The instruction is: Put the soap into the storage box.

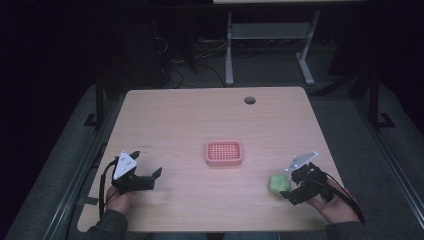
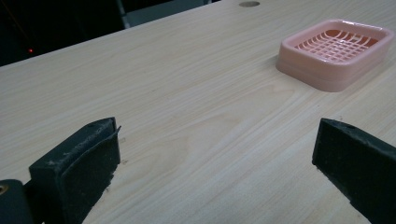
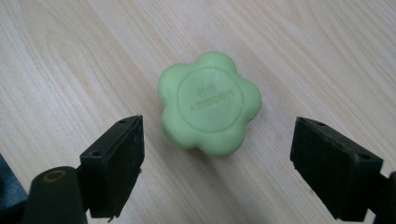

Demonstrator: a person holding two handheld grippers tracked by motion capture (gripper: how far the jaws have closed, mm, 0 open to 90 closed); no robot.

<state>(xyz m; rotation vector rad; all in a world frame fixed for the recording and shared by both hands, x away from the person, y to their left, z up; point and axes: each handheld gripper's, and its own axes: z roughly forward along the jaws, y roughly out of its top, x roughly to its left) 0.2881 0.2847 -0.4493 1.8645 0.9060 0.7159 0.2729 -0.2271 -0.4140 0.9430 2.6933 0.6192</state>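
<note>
— Wooden table [image 1: 200,125]: where is the green flower-shaped soap [image 3: 209,109] located?
— Flat near the right front edge, between the wide-apart jaws of the right gripper [image 3: 217,165], untouched.
— Surroundings?
— Pink soap dish [image 1: 224,153] is set mid-table; left gripper [image 2: 215,170] is held apart, empty.

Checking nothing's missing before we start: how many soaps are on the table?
1: a green flower-shaped soap lies on the table near its right front, just ahead of the open right gripper.

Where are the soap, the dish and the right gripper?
soap [image 3: 209,102], right gripper view, stamped top face
dish [image 1: 224,161], high view, near rim
right gripper [image 3: 217,175], right gripper view, midway between open jaws
</note>
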